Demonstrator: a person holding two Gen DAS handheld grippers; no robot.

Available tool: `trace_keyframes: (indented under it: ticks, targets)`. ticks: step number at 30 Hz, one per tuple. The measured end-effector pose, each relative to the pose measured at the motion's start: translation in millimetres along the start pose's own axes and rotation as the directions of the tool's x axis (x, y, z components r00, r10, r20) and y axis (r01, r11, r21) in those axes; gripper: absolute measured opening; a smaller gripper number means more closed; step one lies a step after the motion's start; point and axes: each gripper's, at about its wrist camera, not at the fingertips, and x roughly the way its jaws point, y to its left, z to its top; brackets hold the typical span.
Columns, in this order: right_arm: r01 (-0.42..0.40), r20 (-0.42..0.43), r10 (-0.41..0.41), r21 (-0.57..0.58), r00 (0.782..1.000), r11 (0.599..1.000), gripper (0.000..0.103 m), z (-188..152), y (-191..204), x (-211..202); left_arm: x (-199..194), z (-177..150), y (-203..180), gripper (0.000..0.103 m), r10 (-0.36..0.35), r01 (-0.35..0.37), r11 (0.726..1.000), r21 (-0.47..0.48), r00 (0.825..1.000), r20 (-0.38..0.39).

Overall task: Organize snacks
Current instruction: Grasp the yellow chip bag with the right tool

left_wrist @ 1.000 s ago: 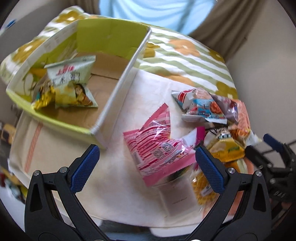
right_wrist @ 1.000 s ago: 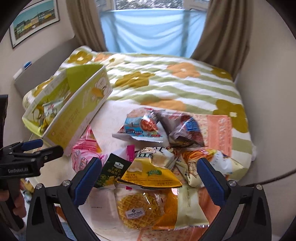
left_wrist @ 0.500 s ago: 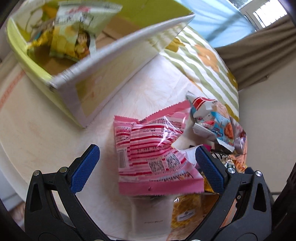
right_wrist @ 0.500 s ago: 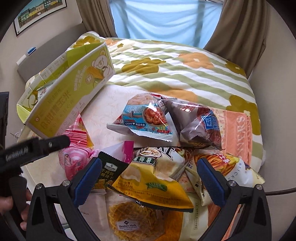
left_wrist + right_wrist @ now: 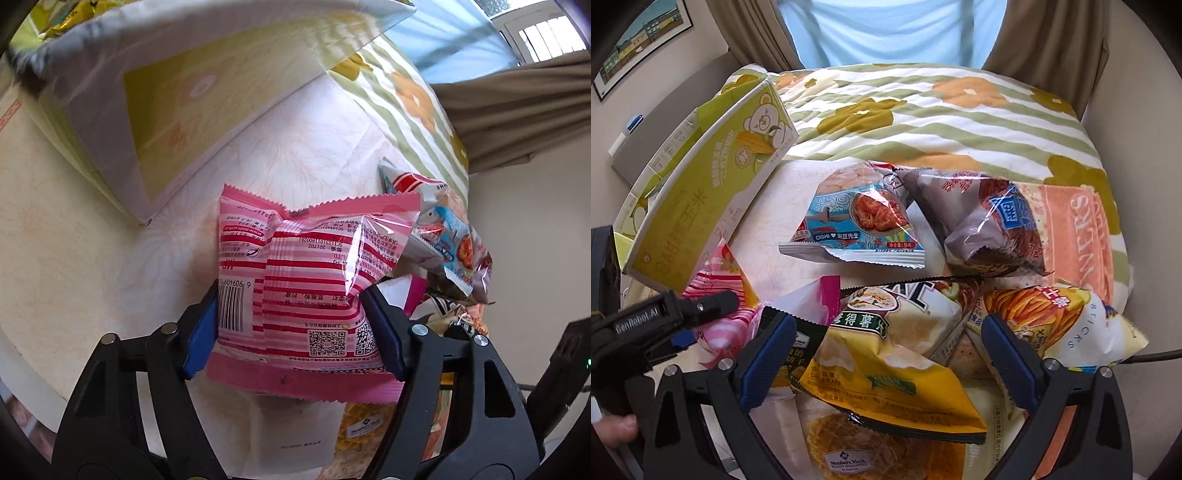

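A pink striped snack bag (image 5: 303,280) lies on the white table between the fingers of my left gripper (image 5: 295,325), whose blue pads press its two sides. It also shows in the right wrist view (image 5: 720,291), partly behind the left gripper. A green-and-white carton box (image 5: 177,96) stands to the left; it appears in the right wrist view (image 5: 701,192) too. My right gripper (image 5: 886,362) is open and hovers over a yellow chip bag (image 5: 886,369) in a pile of snacks.
The pile holds a blue shrimp-chip bag (image 5: 857,221), a brown bag (image 5: 982,229), a fries-stick bag (image 5: 1056,325) and a waffle pack (image 5: 849,450). A flowered quilt (image 5: 923,110) lies behind. The table edge (image 5: 22,350) runs at the lower left.
My left gripper has dropped down to the pink bag and closed its fingers onto it. My right gripper has moved down closer to the snack pile, still open.
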Motion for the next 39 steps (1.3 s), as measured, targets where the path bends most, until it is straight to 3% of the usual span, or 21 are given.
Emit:
trace_keyframes:
  ticks: [3,11,14,20,29,39]
  targets:
    - [0.004,-0.025,-0.004,0.015,1.000,1.000,0.090,-0.9,0.8,4.3,-2.9,-3.4,2.5,0.066,0.004,-0.004,1.000,0.020,1.000,0.005]
    - [-0.013,-0.081,0.020,0.088,0.997,0.996,0.089,-7.6,-9.4,17.0,-15.6,-15.1,2.5,0.065,0.035,-0.037,0.995,0.092,0.999,0.027]
    - [-0.031,-0.081,0.038,0.087,0.996,0.996,0.074,-8.2,-7.7,17.6,-23.4,-18.1,0.7,0.065,0.038,-0.042,0.992,0.118,0.999,0.038]
    - [-0.030,-0.071,0.036,0.093,0.997,0.995,0.060,-14.4,-4.0,10.4,-34.0,-23.1,-5.9,0.065,0.028,-0.035,0.986,0.162,0.999,0.045]
    - [-0.043,0.036,0.040,0.105,0.999,0.994,0.058,-28.5,0.6,-39.1,-75.2,-31.7,-26.1,0.065,-0.025,-0.009,0.962,0.274,0.993,0.117]
    - [-0.026,0.225,0.021,0.020,0.974,0.999,0.058,-30.6,22.1,-111.5,-155.1,-25.8,-45.1,0.065,-0.124,0.001,0.920,0.392,0.949,0.290]
